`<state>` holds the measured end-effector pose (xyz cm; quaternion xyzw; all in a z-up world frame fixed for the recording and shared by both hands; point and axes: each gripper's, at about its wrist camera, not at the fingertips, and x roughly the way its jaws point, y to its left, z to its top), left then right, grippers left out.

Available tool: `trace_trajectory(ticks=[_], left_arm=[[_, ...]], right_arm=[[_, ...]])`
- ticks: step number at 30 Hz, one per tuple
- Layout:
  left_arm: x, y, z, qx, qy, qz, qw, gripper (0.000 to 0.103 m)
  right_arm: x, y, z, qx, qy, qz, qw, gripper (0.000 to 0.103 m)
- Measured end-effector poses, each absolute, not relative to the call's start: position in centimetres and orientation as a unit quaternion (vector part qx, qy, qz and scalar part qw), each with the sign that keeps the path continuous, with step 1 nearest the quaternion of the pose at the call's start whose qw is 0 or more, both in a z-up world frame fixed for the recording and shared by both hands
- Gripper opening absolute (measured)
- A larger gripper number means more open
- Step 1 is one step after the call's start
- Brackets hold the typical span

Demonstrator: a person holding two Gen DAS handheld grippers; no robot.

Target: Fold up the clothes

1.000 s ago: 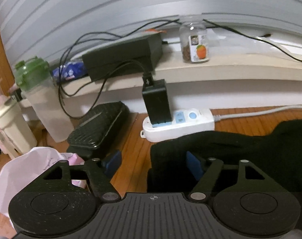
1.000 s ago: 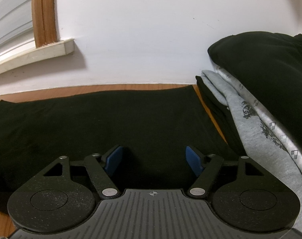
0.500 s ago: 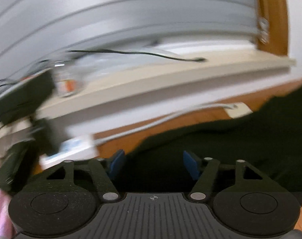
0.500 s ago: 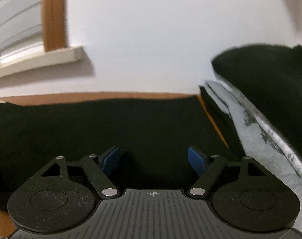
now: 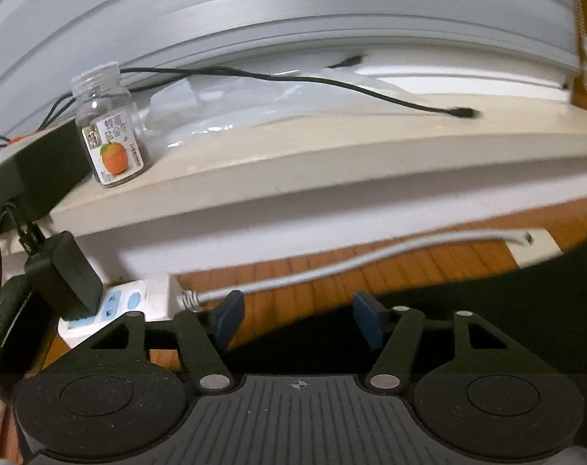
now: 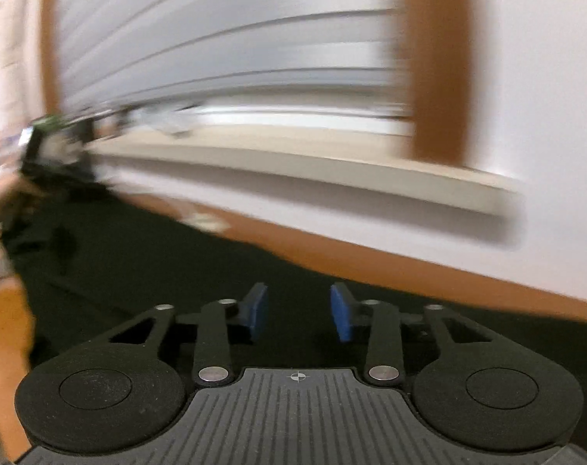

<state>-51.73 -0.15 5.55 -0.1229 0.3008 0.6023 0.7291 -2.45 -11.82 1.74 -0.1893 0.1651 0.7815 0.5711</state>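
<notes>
1. Two grippers are in view, one per wrist camera, each with two blue pads at the lower middle of its frame.
2. The left gripper (image 5: pixel 297 319) stands with its jaws well apart, having just opened a little further; nothing is pinched between the pads, and they hang over the near edge of the black garment (image 5: pixel 506 325) and a strip of the wooden floor (image 5: pixel 293 283).
3. One black garment lies flat, filling the lower right of the left view.
4. The right gripper (image 6: pixel 298 312) has jaws that have just been closing; a clear gap remains between the pads and no cloth is caught in it. The black garment (image 6: pixel 138 263) spreads beneath it across the lower half of that frame, which is heavily blurred.
5. One clear jar (image 5: pixel 109 131) with an orange fruit on its label stands upright at the upper left of the left view, on one pale ledge (image 5: pixel 332 162).
6. One thin black cable (image 5: pixel 332 83) trails across the ledge toward the upper right.
7. One white power strip (image 5: pixel 138 302) sits on the floor at the lower left, with one black adapter (image 5: pixel 62 271) plugged in and one grey cord (image 5: pixel 351 263) running right.
8. One pale ledge (image 6: pixel 332 162) crosses the middle of the right view.
</notes>
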Motion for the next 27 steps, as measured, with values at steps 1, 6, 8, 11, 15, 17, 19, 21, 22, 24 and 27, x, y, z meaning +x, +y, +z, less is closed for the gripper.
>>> trace_trajectory(ticks=[1,6,8,11,15,17,19,21,22,24,27], left_arm=[[-51.8,-1.0,5.7,-0.117,0.300,0.599,0.733,0.069],[-51.8,-5.4,7.0,-0.111,0.279,0.577,0.760,0.075],[-51.6,-7.2,7.2,-0.108,0.272,0.568,0.769,0.078],[-50.9,-9.5,7.4,-0.108,0.264,0.554,0.782,0.079],[-49.6,-12.8,6.9,-0.103,0.257,0.539,0.796,0.079],[-48.8,-14.2,6.4,-0.099,0.255,0.535,0.799,0.079],[-47.9,-15.5,6.0,-0.092,0.248,0.536,0.802,0.079],[-47.2,-16.7,5.9,-0.094,0.233,0.532,0.809,0.079],[-46.8,-17.3,5.8,-0.095,0.226,0.529,0.812,0.079],[-46.1,-18.6,5.8,-0.095,0.214,0.523,0.819,0.077],[-45.2,-20.5,5.9,-0.088,0.203,0.522,0.823,0.064]], right_arm=[[-4.3,-10.4,1.9,-0.199,0.164,0.791,0.554,0.035],[-12.5,-4.2,1.7,-0.237,0.176,0.823,0.486,0.036],[-14.8,-1.9,1.1,-0.261,0.179,0.818,0.480,0.037],[-16.2,0.6,-0.5,-0.300,0.188,0.794,0.495,0.037],[-14.9,-1.3,0.5,-0.262,0.176,0.807,0.499,0.037],[-14.7,-2.8,1.1,-0.256,0.164,0.807,0.506,0.037],[-14.4,-4.6,1.6,-0.255,0.153,0.808,0.509,0.037],[-14.1,-6.6,1.9,-0.259,0.144,0.808,0.509,0.037],[-14.1,-7.6,2.0,-0.261,0.139,0.808,0.509,0.038],[-14.1,-9.7,1.9,-0.263,0.133,0.809,0.508,0.039],[-14.2,-12.5,1.6,-0.257,0.134,0.813,0.505,0.040]])
